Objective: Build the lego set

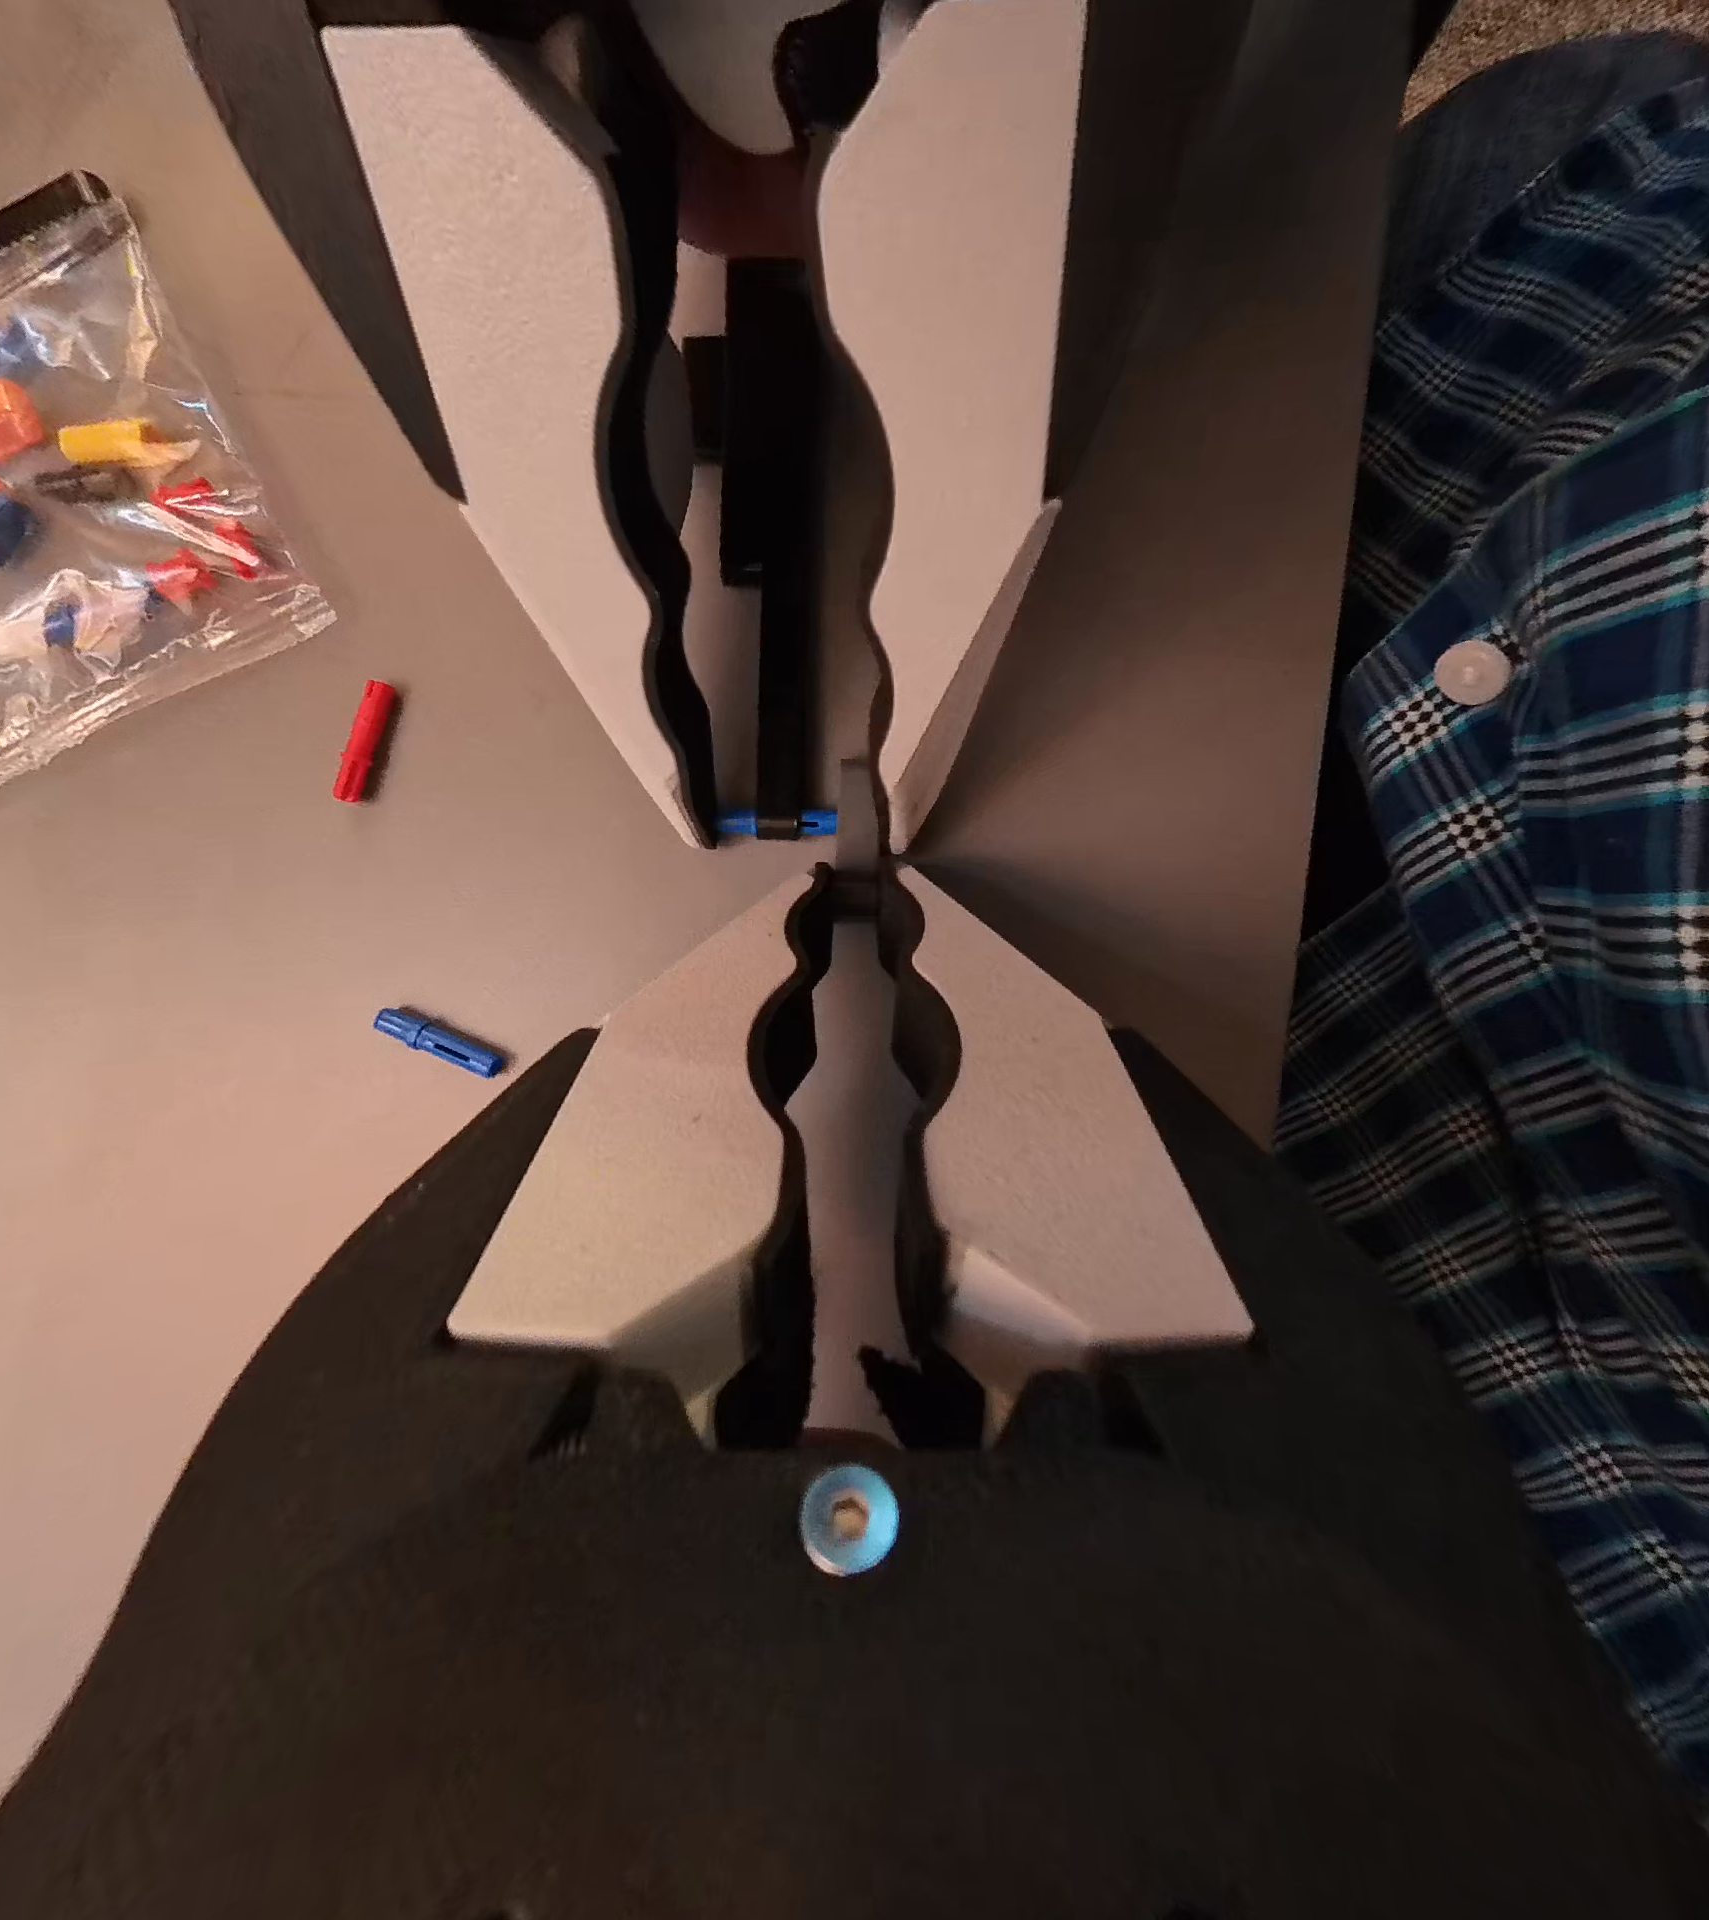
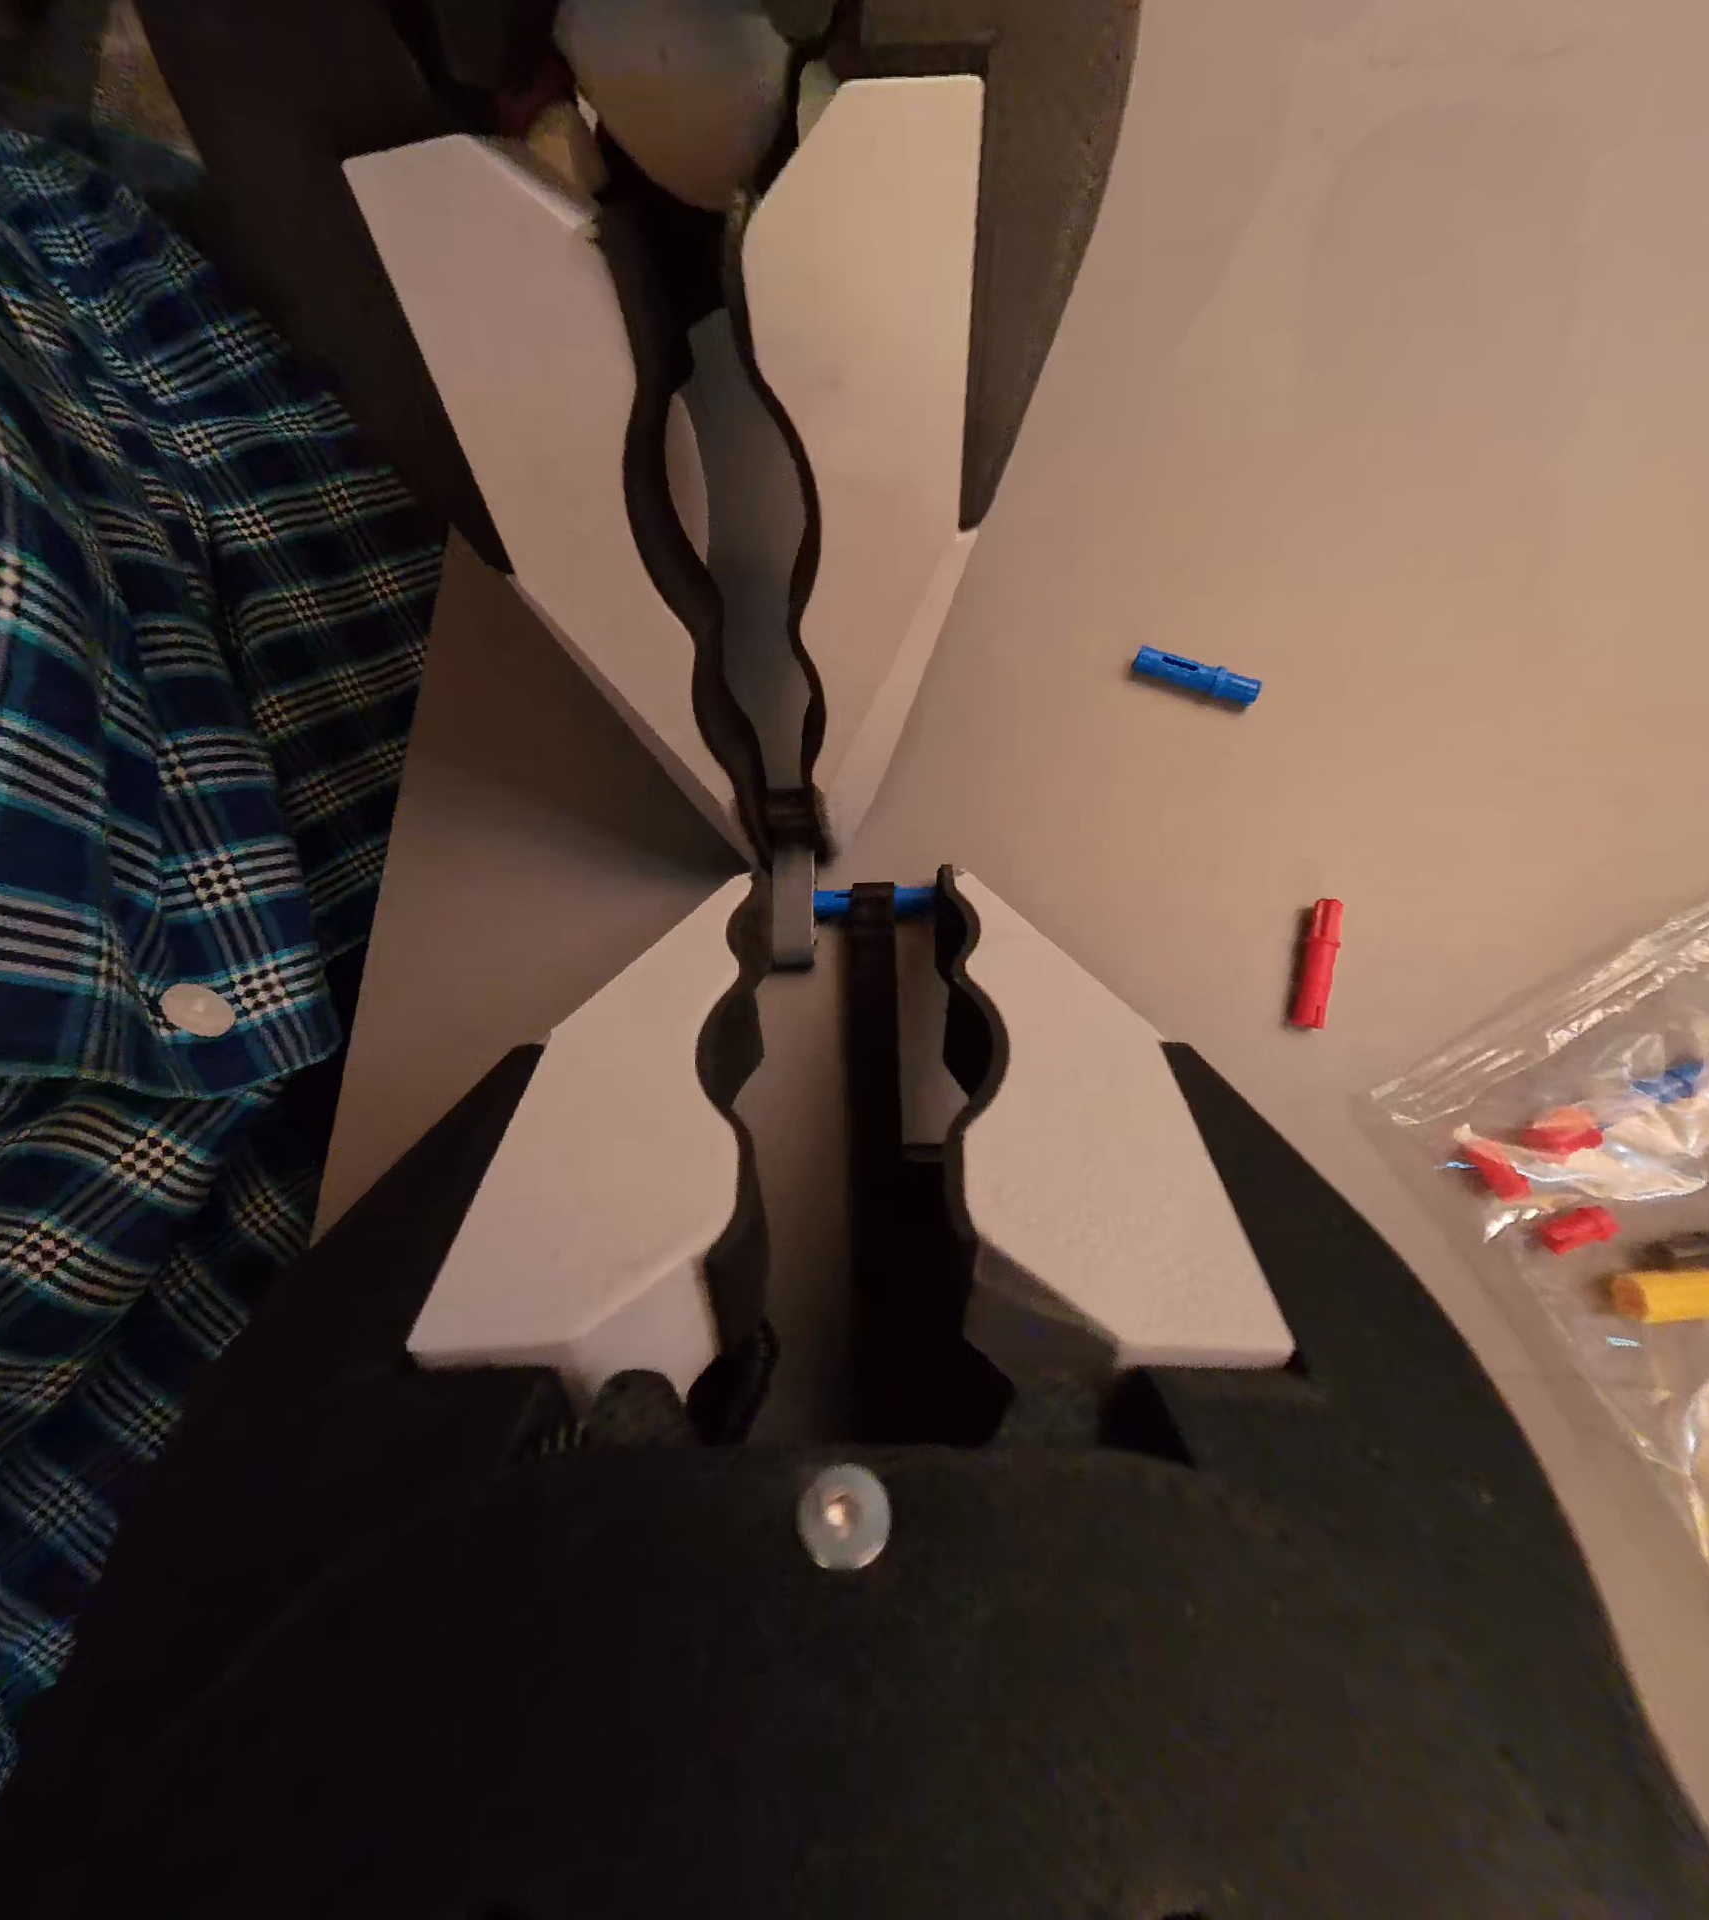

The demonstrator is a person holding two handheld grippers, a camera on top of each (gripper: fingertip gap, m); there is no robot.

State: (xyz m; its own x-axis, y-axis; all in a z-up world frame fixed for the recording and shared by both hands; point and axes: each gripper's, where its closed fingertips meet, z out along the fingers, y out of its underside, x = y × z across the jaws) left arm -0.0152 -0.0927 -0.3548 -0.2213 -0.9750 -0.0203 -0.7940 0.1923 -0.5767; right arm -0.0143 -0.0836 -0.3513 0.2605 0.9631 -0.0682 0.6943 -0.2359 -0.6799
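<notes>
A joining step is judged to be in hand: two beams are held nose to nose above the surface (image 1: pixel 154 1195), to be linked by a blue pin (image 2: pixel 855 900). The left gripper (image 1: pixel 855 899) is pressed together on a grey beam (image 1: pixel 858 816), whose end projects beyond its tips. The right gripper (image 2: pixel 855 935) is pinched across the blue pin, which passes through the end of a black beam (image 2: pixel 873 1039) lying between its fingers; the gap is wider than the beam. The pin's free end sits at the grey beam's face, so the next move is judged to call for lining pin and hole up and pressing the two grippers together along the pin's axis.

In the right wrist view the pin is seen touching the grey beam's side, which the left wrist view shows only obliquely. A step on the black beam is seen more clearly in the left wrist view. A spare blue pin (image 1: pixel 437 1041), a red pin (image 1: pixel 364 740) and a bag of parts (image 1: pixel 71 499) lie apart on the surface in both views
</notes>
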